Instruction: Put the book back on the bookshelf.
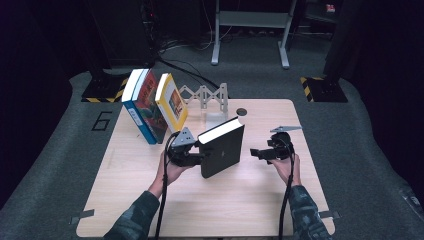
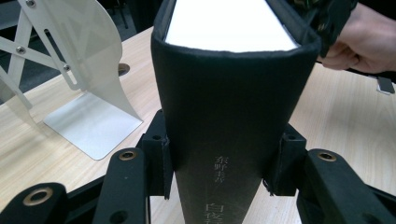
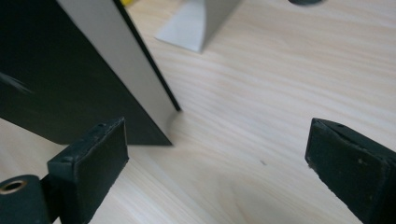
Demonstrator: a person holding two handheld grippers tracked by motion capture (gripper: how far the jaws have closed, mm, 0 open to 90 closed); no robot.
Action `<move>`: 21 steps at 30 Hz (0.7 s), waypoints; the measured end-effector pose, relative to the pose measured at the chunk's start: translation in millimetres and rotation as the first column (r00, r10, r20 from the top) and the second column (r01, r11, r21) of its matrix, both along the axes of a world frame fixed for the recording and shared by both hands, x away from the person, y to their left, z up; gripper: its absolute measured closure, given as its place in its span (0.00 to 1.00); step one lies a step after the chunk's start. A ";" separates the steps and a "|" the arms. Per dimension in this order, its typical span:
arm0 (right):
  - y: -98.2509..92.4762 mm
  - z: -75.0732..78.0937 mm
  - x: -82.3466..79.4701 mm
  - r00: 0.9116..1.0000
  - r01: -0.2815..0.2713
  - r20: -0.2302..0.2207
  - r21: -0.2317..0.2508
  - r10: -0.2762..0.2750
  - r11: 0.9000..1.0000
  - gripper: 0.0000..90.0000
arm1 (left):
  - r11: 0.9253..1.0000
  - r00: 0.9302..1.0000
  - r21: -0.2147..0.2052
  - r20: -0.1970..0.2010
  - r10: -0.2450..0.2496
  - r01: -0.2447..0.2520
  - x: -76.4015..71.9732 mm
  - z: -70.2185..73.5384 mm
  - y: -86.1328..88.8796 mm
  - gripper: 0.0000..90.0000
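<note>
Clamped on the spine of the thick black hardcover book [image 2: 233, 121] by the left tongs [image 1: 192, 150], one pad pressed against each cover in the left gripper view. Standing on its lower edge near the middle of the pale wooden bench [image 1: 150, 200], white page block up, leaning a little. Spine lettering partly cut off at the bottom of the left gripper view, too small to read. Base of the book behind the pads there, contact with the bench out of sight.

Right tongs [image 1: 257, 153] wide open, nothing between the pads, just right of the book in the high view and apart from it. Lower corner of the black cover close by the left-hand pad in the right gripper view, bare wood between the pads.

Hard to make out: titles on the blue, red and yellow books [image 1: 150, 102] leaning together at the far left of the bench. White folding metal bookend [image 1: 207, 97] behind the black book, its foot partly screened by it. Small dark round hole [image 1: 242, 112] near the far edge.

Open room: broad bare wood along the near edge and to the right of the right tongs. Floor beyond the bench dark, little detail.
</note>
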State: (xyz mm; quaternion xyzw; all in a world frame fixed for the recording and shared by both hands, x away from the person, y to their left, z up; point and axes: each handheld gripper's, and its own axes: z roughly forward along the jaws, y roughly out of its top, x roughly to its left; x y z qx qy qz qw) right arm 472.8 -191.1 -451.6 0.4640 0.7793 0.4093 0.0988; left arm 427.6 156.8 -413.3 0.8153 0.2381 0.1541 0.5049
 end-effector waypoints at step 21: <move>-41.1 -75.5 -39.7 0.974 0.225 0.078 -0.183 -0.214 0.957 0.05 | 0.999 0.998 0.039 -0.049 0.032 -0.030 7.4 20.7 -17.2 0.31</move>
